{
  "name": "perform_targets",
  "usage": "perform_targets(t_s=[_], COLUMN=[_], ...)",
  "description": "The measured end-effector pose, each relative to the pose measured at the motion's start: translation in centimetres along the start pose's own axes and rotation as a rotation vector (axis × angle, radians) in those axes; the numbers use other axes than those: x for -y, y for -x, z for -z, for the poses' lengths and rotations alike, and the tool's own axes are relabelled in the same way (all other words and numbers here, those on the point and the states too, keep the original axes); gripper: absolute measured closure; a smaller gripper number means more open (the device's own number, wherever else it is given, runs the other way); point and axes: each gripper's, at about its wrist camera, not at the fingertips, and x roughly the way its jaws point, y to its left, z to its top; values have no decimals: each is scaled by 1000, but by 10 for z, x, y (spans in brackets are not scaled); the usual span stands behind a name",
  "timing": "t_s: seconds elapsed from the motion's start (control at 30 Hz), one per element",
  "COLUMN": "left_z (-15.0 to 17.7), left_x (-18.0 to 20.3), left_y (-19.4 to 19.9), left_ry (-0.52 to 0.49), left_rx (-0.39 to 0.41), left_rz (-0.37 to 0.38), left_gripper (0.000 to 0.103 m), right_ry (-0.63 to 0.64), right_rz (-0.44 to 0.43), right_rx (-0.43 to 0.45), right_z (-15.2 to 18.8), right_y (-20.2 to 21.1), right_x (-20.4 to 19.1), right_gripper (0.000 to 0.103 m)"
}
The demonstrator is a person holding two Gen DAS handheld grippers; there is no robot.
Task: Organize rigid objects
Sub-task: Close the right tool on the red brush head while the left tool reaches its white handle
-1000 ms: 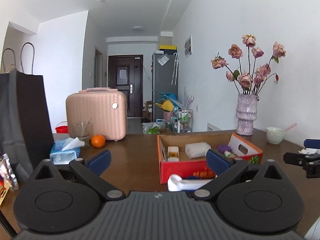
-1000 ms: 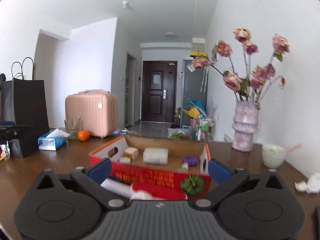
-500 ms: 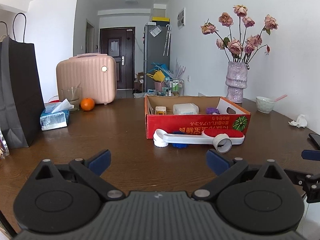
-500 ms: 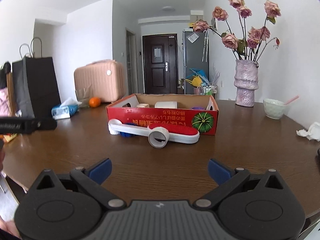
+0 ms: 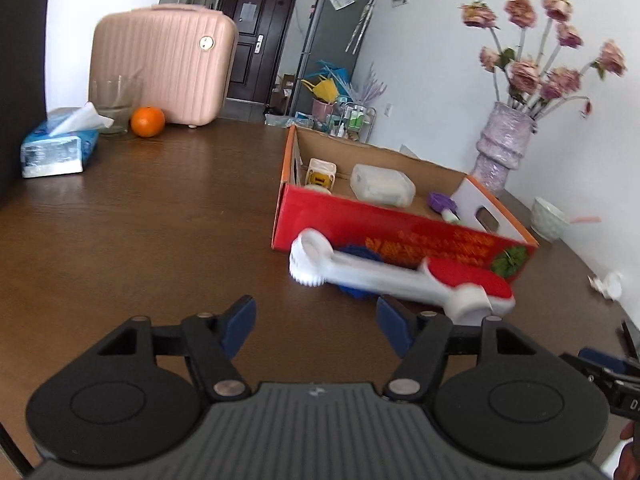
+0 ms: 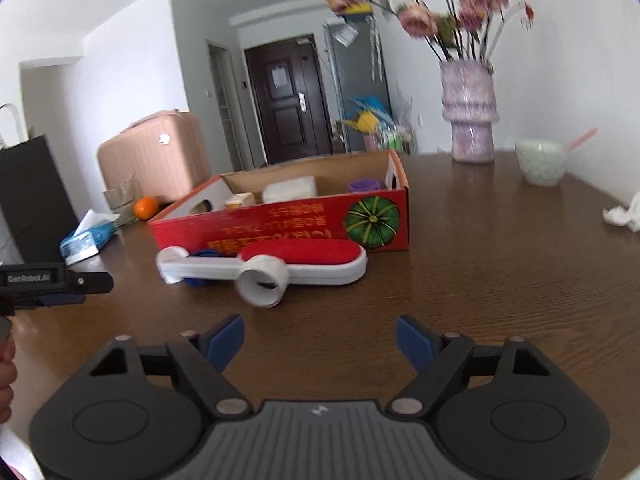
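**Both tongs closing in on white-and-red tool lying outside the box**

White-and-red tool (image 6: 276, 266) lies flat on the surface, just in front of the near wall of the red cardboard box (image 6: 304, 220), long axis parallel to that wall. Flat white arm with a round toothed end (image 5: 306, 258) on the left, red cushioned pad (image 6: 304, 250) on the right half, short white open ring (image 6: 262, 284) sticking out toward camera mid-length. Blue toothed piece (image 5: 356, 256) partly under the arm, against the box; cannot tell if attached.

Handling, judged: hard plastic, stiff, light, probably smooth and a bit slippery. Long shape will swing if pinched at one end. Best hold looks like across the narrow white arm between ring and toothed end, or near mid-length for balance. Red pad too wide and soft-looking; ring may roll the piece.

Box already holds a small white-yellow item (image 5: 320, 174), a pale plastic container (image 5: 382, 186) and a purple piece (image 5: 440, 202). So tool likely goes in next.

Left tongs (image 5: 314, 326) spread, jaws closing, nothing between them, near the toothed end but apart. Right tongs (image 6: 320, 340) spread, jaws closing, empty, short of the ring.

Outward: vase of dried roses (image 6: 470, 120) and bowl (image 6: 540, 162) far right, crumpled tissue (image 6: 622, 214) right edge, tissue pack (image 5: 60, 150), orange (image 5: 148, 122), glass (image 5: 114, 102), pink case (image 5: 164, 60) far left.
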Motion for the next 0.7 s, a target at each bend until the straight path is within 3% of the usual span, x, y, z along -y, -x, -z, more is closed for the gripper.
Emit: perform_targets(t_s=[0.27, 0.43, 0.53, 0.63, 0.7], left_z=[-29, -27, -28, -26, -25], left_x=[-18, -28, -28, -30, -30], left_y=[-68, -79, -80, -80, -76], left_ry=[171, 280, 301, 341, 347], left_rx=[-95, -152, -173, -196, -186], left_rz=[45, 101, 109, 134, 131], left_gripper=[55, 63, 80, 81, 79], right_ry=[-121, -168, -222, -289, -314], right_rz=[-34, -72, -104, -134, -148], right_rx=[-32, -75, -98, -118, -117], right_z=[-40, -54, -55, -51, -48], right_y=[-66, -101, -115, -125, -126], right_x=[31, 43, 50, 57, 59], right_gripper=[36, 42, 47, 60, 60])
